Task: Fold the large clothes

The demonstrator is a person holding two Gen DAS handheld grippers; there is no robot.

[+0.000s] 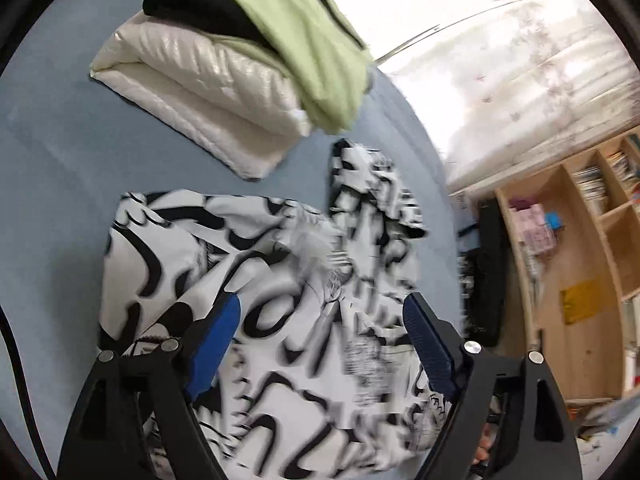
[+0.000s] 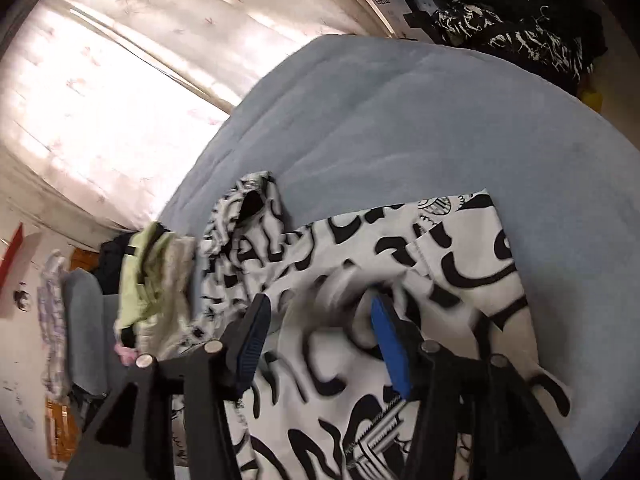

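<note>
My printed garment (image 1: 280, 288) smears with motion blur between my fingers, its near end cut off by the frame edge

One black-and-white patterned garment (image 1: 256, 280) on one blue bed (image 1: 52, 184). One stack of three folded items: cream puffer (image 1: 200, 92), black piece (image 1: 192, 4), green piece (image 1: 304, 48). Two claws, left claw (image 1: 320, 344) and right claw (image 2: 320, 344). One wooden shelf unit (image 1: 580, 240). One curtain (image 2: 100, 80).

A blue bed (image 1: 60, 128) carries a patterned garment (image 1: 248, 248) and folded clothes (image 1: 208, 80).
</note>
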